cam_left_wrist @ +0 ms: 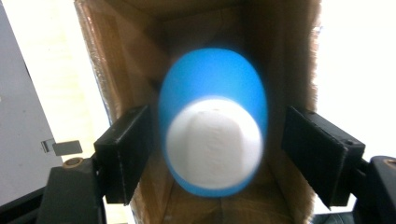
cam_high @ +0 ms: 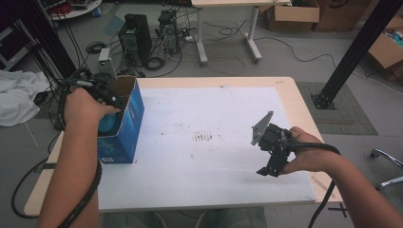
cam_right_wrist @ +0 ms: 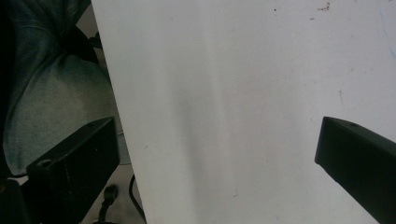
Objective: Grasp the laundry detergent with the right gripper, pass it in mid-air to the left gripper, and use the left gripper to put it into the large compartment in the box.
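Both grippers are standing released, the left gripper [cam_left_wrist: 212, 154] gaping around the blue-and-white plastic cup [cam_left_wrist: 213, 140] already lying inside the blue cardboard box [cam_high: 124, 124], the right gripper [cam_right_wrist: 212, 163] idling.

One blue open-topped cardboard box [cam_high: 124, 124] stands at the left of the high view, with one blue-and-white rounded cup [cam_left_wrist: 214, 125] inside it. Two black two-jaw hand-held grippers: one at the left [cam_high: 102, 92], one at the lower right [cam_high: 271, 168]. One white table sheet [cam_high: 214, 156].
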